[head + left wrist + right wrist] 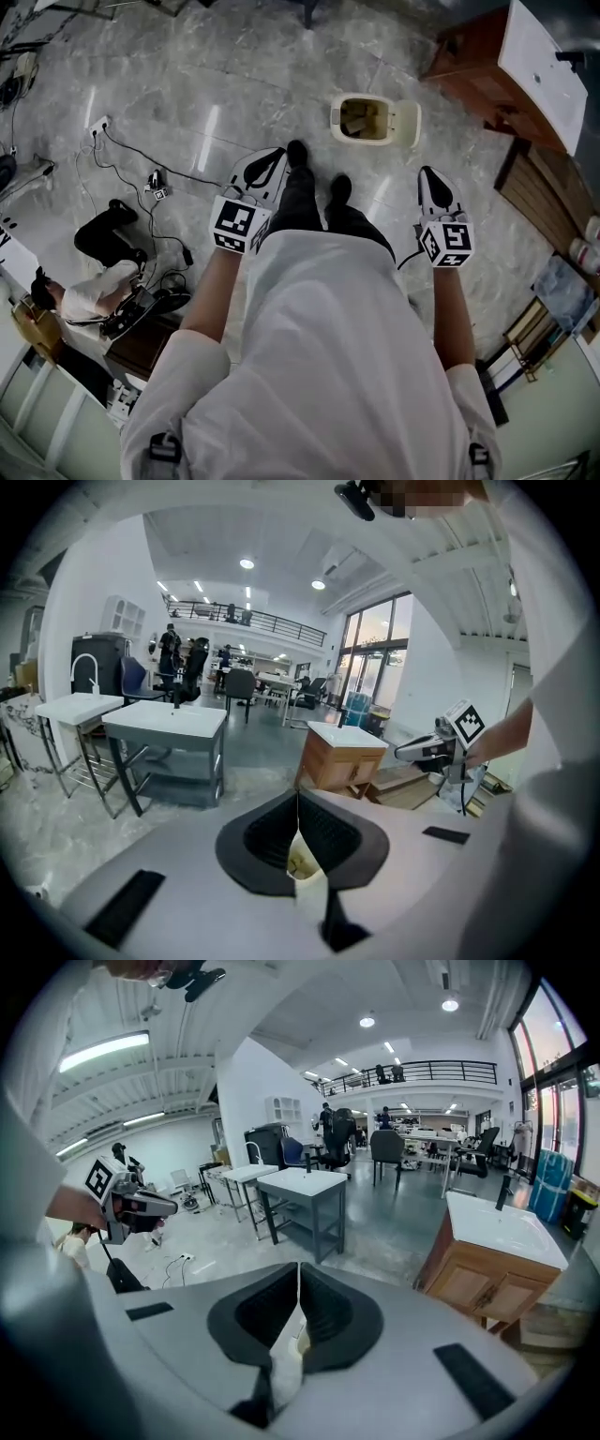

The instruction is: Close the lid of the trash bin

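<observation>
Head view, left to right: black cables [131,155] trail at ten o'clock. The left gripper [278,152] is closed and empty. The cream plastic trash bin [361,119] stands at one o'clock with its lid [407,123] flipped open; the lid is likely light and stiff, and best pushed at its free edge. The right gripper [427,172] is closed and empty. A wooden cabinet [469,56] stands beyond, and nothing blocks the way.

I hold my left gripper [272,159] and right gripper [429,178] out over the marble floor [187,94], either side of my shoes [298,155]. The trash bin [361,119] stands at one o'clock, its lid [407,122] open. A person [94,281] sits at eight o'clock.
</observation>
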`<state>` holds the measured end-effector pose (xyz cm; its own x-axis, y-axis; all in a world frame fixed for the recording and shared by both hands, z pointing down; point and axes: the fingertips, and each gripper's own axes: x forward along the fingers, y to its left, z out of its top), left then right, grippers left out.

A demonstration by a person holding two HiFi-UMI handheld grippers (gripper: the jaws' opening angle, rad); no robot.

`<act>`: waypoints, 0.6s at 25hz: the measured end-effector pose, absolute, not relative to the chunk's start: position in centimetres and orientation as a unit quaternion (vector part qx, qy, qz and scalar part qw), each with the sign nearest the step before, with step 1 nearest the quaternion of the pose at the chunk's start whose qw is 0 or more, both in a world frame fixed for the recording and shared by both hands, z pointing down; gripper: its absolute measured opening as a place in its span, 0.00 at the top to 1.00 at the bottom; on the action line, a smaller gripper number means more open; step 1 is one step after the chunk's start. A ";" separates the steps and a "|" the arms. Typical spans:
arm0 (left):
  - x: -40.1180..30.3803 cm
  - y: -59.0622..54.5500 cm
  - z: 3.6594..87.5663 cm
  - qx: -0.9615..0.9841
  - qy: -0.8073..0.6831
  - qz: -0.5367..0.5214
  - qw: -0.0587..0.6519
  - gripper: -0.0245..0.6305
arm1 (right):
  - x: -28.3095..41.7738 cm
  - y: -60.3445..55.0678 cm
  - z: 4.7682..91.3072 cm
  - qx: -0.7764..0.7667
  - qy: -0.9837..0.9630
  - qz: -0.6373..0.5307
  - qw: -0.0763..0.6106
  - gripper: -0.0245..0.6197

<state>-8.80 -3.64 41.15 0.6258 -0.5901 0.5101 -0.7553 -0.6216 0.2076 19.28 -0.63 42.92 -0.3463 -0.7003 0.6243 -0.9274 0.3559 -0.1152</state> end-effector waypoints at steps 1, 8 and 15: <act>-8.9 -4.1 41.6 0.880 -0.376 0.204 0.206 0.93 | 19.1 -0.8 43.3 0.520 -0.783 0.235 0.248 0.91; -8.4 -6.1 44.5 0.898 -0.316 0.227 0.206 0.93 | 19.2 -2.0 46.4 0.548 -0.747 0.266 0.266 0.91; -8.5 -7.6 47.4 0.902 -0.284 0.233 0.226 0.93 | 19.6 -3.4 50.4 0.566 -0.714 0.295 0.286 0.91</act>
